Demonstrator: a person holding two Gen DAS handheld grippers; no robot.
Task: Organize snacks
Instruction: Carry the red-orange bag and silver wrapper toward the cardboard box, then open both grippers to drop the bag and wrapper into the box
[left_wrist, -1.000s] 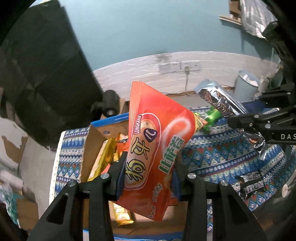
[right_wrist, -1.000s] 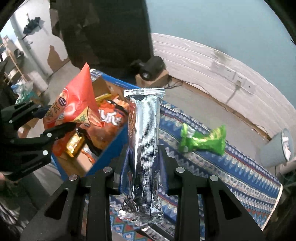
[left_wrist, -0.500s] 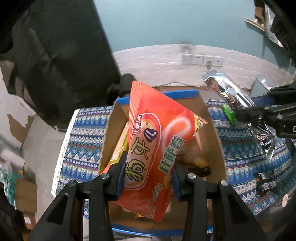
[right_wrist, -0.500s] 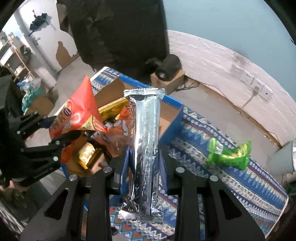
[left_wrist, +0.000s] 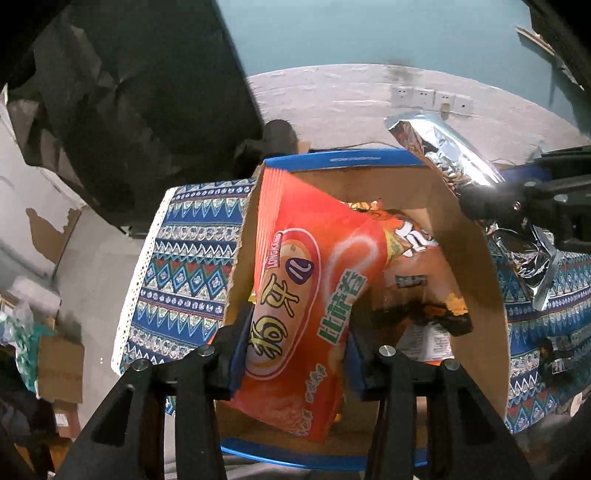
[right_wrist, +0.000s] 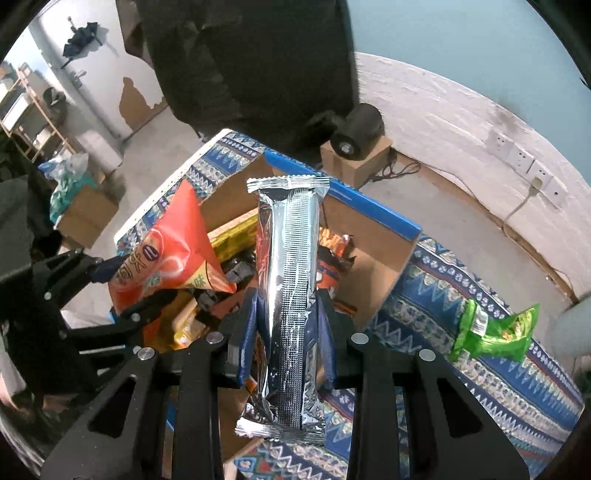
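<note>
- Holding the orange snack bag (left_wrist: 295, 295) over the cardboard box (left_wrist: 476, 258), the left gripper (left_wrist: 295, 354) has its jaws opening, bag still between them.
- Right gripper (right_wrist: 286, 332) is clamped on the silver packet (right_wrist: 290, 295) above the box rim.
- Both packs look light, soft and slippery; grip mid-body, gently.

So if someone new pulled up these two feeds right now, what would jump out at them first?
The glossy red-orange snack bag fills the left wrist view, sitting between the left gripper whose jaws are opening, right above the blue-rimmed cardboard box of snacks. In the right wrist view, the right gripper is shut on a tall silver foil packet, upright near the box. A bright green wrapped snack lies alone on the blue patterned cloth.
</note>
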